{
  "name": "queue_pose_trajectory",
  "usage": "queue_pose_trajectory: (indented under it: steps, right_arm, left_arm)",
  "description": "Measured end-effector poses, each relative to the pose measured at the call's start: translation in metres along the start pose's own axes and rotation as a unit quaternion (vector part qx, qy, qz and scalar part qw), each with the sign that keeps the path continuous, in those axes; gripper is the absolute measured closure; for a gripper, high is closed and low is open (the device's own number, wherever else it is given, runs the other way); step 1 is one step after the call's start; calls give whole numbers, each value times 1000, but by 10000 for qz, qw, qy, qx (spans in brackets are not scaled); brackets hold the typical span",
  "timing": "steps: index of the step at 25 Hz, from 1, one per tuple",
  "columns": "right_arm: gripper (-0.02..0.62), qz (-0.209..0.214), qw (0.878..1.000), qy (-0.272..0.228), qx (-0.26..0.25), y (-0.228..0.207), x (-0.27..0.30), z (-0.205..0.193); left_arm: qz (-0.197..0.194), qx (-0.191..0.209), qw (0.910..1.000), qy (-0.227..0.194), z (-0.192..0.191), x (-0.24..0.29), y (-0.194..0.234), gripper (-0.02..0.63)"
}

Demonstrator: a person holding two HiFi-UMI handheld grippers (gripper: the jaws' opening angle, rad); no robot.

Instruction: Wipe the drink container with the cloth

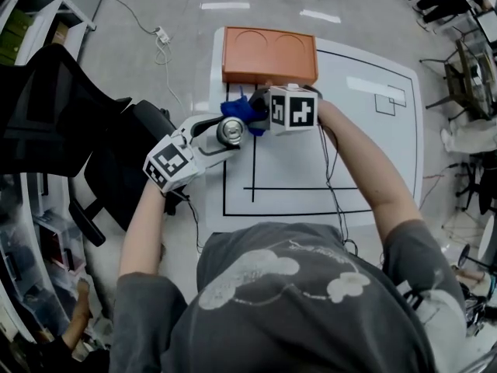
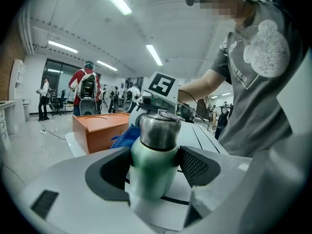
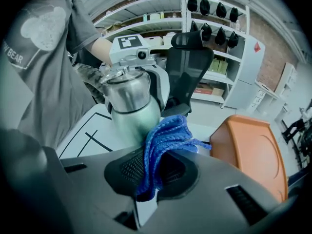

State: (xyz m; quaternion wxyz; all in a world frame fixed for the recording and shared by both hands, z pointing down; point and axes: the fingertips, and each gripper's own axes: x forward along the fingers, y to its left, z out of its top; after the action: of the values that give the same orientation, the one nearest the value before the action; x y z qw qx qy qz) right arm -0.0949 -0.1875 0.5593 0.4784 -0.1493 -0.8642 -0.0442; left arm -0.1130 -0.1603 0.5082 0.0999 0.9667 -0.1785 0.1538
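Note:
A green drink container with a steel top is clamped between the jaws of my left gripper, held above the white table. From above, its round steel lid shows beside the left gripper. My right gripper is shut on a blue cloth, and the cloth presses against the side of the container. In the head view the cloth bunches between the container and the right gripper, near the orange box.
An orange box sits at the table's far edge, just behind the grippers. The white table carries black marked lines. A black office chair stands to the left. Shelving and other people are in the background.

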Motion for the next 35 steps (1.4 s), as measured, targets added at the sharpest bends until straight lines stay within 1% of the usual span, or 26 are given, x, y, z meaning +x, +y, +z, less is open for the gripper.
queue_pose_trajectory:
  steps: [3, 5, 10, 14, 16, 18, 20, 23, 24, 27, 29, 30, 31, 33, 35]
  right_arm:
    - [554, -93, 9999, 48, 128, 0, 6, -6]
    - [554, -232, 9995, 71, 184, -1, 7, -7]
    - [553, -697, 9964, 151, 464, -1, 8, -10]
    - [552, -1183, 9893, 169, 840, 3, 1, -13]
    - [552, -1499, 9828, 95, 1072, 6, -5, -12]
    - [552, -1812, 9744, 10, 1330, 8, -13, -11]
    - [552, -2086, 9655, -34, 1556, 10, -19, -12]
    - [551, -2419, 9511, -168, 1914, 13, -23, -14]
    - [551, -2513, 9453, -250, 2064, 14, -24, -14]
    - [551, -2729, 9288, -515, 2452, 18, -29, -15]
    - [551, -2817, 9223, -666, 2561, 20, -34, -14]
    - [552, -2834, 9206, -738, 2584, 22, -37, -13]
    - [551, -2829, 9196, -807, 2602, 23, -38, -12]
    - [552, -2784, 9190, -937, 2629, 27, -41, -12]
    - [551, -2741, 9198, -1041, 2608, 31, -46, -12]
  left_arm:
    - [154, -136, 9998, 3, -1, 0, 1, 290]
    - [325, -250, 9992, -38, -2, -2, 2, 290]
    - [859, -438, 9952, -167, -5, -7, 3, 288]
    - [1321, -600, 9891, -268, -6, -17, 1, 288]
    - [1642, -648, 9837, -346, -2, -28, -1, 288]
    - [1901, -766, 9772, -563, 3, -39, -4, 288]
    - [1989, -972, 9724, -736, 2, -46, -6, 288]
    - [1973, -1362, 9668, -887, -6, -54, -8, 288]
    - [2013, -1422, 9648, -911, -9, -57, -9, 288]
    - [2233, -1380, 9612, -849, -13, -65, -12, 290]
    - [2375, -1376, 9581, -824, -12, -69, -17, 291]
    - [2447, -1400, 9559, -820, -12, -71, -20, 302]
    - [2537, -1429, 9532, -819, -12, -72, -22, 337]
    - [2791, -1468, 9453, -834, -11, -74, -27, 430]
    - [3073, -1485, 9361, -849, -10, -75, -33, 495]
